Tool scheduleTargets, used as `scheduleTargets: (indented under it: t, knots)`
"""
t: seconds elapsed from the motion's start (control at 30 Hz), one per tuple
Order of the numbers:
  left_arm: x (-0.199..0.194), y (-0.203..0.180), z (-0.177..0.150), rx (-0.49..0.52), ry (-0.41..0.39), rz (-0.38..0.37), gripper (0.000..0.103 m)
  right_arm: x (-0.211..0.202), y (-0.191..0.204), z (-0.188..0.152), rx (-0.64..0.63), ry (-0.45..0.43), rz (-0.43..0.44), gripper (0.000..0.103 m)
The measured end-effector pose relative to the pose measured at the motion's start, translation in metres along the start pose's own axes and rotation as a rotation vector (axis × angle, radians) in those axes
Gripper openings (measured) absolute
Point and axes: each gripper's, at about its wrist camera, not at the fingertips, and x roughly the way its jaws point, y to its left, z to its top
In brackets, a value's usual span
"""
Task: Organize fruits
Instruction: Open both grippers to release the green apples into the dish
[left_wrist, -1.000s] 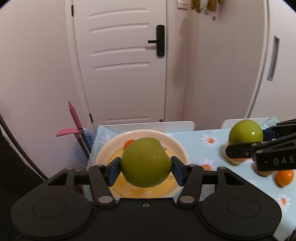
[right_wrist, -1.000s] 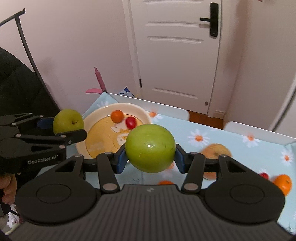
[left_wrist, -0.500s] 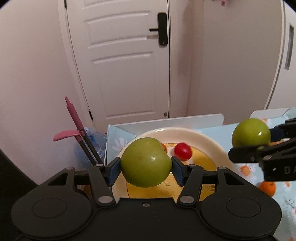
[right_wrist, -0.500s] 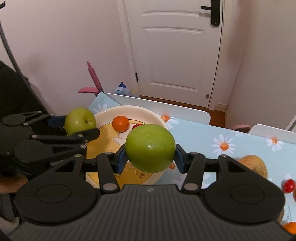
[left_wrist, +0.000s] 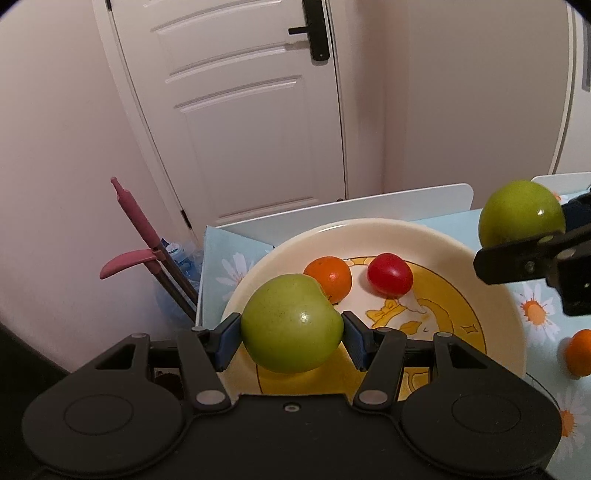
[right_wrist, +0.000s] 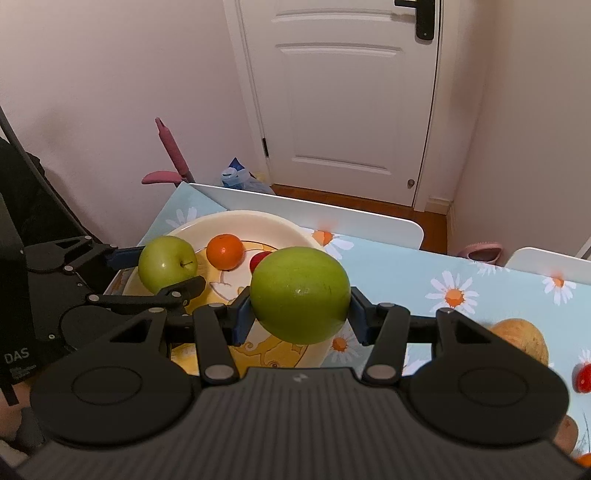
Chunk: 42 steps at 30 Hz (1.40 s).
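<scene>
My left gripper (left_wrist: 291, 336) is shut on a green apple (left_wrist: 291, 325) and holds it above the near left rim of a cream plate (left_wrist: 495, 280) with a yellow picture. It also shows in the right wrist view (right_wrist: 166, 275). My right gripper (right_wrist: 301, 319) is shut on a second green apple (right_wrist: 300, 294) above the plate's right side (right_wrist: 295, 227); this apple also shows in the left wrist view (left_wrist: 521, 212). On the plate lie a small orange (left_wrist: 328, 278) and a red tomato (left_wrist: 389, 275).
The table has a light blue daisy cloth (right_wrist: 461, 291). On it lie a potato (right_wrist: 524, 339), a red tomato (right_wrist: 583, 376) and a small orange (left_wrist: 580, 352). White chair backs (right_wrist: 306, 210) stand at the far edge. A pink-handled tool (left_wrist: 144, 236) leans by the wall.
Both grippers have moved towards and lower over the plate, each still holding its apple. The plate and its orange and tomato now show larger and closer.
</scene>
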Motion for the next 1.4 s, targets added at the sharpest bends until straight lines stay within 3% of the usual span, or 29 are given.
scheduleTargets:
  t: [0.1, 0.17, 0.2, 0.5, 0.9, 1.37, 1.4]
  knots:
    - [-0.001, -0.001, 0.0, 0.001, -0.006, 0.019, 0.07, 0.001, -0.002, 0.003, -0.007, 0.002, 0.003, 0.067]
    - [-0.008, -0.001, 0.002, 0.009, -0.042, 0.038, 0.099, 0.001, -0.004, 0.005, -0.01, 0.004, 0.005, 0.067]
    - [-0.013, -0.001, 0.003, 0.008, -0.059, 0.037, 0.102, 0.001, -0.005, 0.006, -0.01, 0.004, 0.008, 0.067]
    - [-0.035, 0.009, 0.001, -0.083, -0.016, 0.007, 0.102, -0.002, -0.007, 0.013, -0.054, 0.006, 0.035, 0.067]
    - [-0.063, 0.021, -0.011, -0.175, 0.025, 0.07, 0.102, 0.029, 0.007, 0.008, -0.178, 0.054, 0.075, 0.067]
    - [-0.079, 0.012, -0.032, -0.183, 0.047, 0.073, 0.102, 0.053, 0.016, -0.01, -0.273, 0.055, 0.09, 0.067]
    - [-0.079, 0.011, -0.033, -0.18, 0.045, 0.071, 0.102, 0.05, 0.017, -0.011, -0.276, 0.036, 0.09, 0.075]
